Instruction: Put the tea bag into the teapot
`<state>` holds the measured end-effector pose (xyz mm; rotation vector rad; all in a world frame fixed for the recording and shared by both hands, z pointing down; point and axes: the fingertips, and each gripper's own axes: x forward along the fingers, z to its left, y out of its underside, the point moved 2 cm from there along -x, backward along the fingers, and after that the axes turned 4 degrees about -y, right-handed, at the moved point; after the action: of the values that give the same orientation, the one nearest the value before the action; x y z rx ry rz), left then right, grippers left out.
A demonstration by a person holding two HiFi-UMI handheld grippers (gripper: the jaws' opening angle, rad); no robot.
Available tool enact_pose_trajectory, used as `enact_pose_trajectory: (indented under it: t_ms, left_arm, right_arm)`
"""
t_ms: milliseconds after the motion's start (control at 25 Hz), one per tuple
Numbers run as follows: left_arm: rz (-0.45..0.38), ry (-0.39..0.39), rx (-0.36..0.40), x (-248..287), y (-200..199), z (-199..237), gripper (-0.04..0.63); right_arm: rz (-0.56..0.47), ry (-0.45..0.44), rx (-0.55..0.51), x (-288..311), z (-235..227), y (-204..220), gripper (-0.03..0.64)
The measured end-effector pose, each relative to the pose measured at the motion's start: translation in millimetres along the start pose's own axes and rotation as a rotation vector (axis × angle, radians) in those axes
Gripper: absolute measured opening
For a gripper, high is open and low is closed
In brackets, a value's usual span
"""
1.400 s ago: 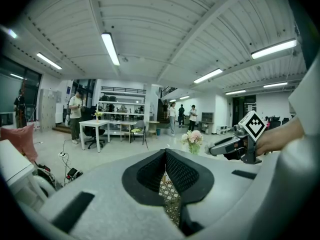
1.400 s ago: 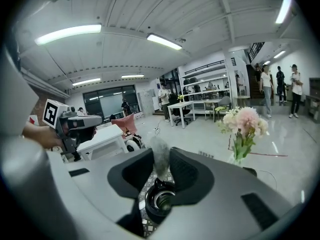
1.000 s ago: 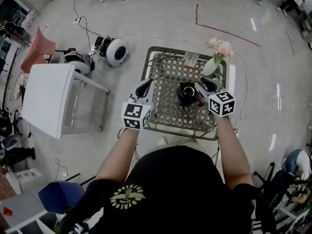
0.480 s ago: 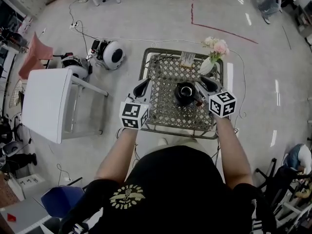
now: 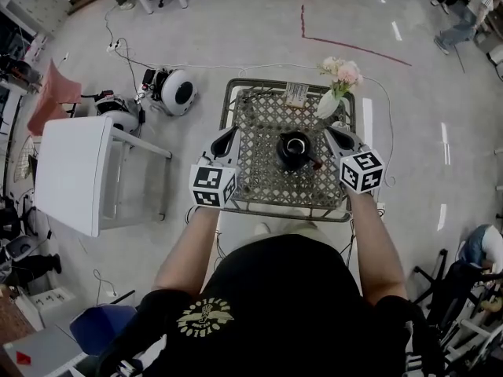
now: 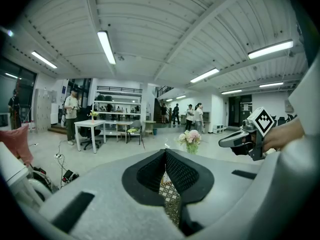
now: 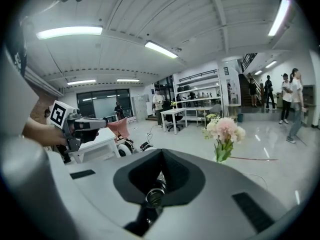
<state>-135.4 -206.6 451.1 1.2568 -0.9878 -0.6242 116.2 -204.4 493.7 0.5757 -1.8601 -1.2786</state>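
Fingers [image 7: 176,176] of the right gripper [image 7: 161,156] are closing, with the pads together at the tips and nothing I can name pinched. A dark shiny part shows through the slit below. The left gripper [image 6: 165,155] is closed too, and empty. They hang either side of the teapot [image 5: 294,149], clear of it. It stands upright on the mesh table [image 5: 267,191], mouth up. I cannot make out the tea bag; a red bit [image 5: 315,163] lies just right of the pot.

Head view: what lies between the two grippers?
The teapot on the lattice table, between the left gripper and right gripper, seen in the head view.
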Motion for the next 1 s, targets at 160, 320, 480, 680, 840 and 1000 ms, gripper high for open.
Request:
enact_pose_trajectory:
  t_ms: [160, 320, 480, 680, 840, 1000]
  left_arm:
    - [0.006, -0.001, -0.001, 3, 2, -1, 0.009]
    - [0.007, 0.0, -0.012, 3, 3, -2, 0.009]
    - [0.002, -0.005, -0.016, 0, 1, 0, 0.009]
    - [-0.002, -0.015, -0.023, -5, -4, 4, 0.009]
    - [-0.021, -0.017, -0.015, -12, -14, 3, 0.009]
    - [-0.024, -0.026, -0.016, -16, -14, 6, 0.009]
  right_arm:
    - [0.0, 0.013, 0.004, -10, -7, 3, 0.009]
    - [-0.004, 0.034, 0.024, -24, -15, 7, 0.009]
    - [-0.019, 0.066, 0.046, -40, -23, 7, 0.009]
    - [-0.03, 0.095, 0.05, -62, -33, 4, 0.009]
    - [-0.045, 0.112, 0.052, -78, -35, 1, 0.009]
    - [-0.062, 0.116, 0.061, -91, -34, -1, 0.009]
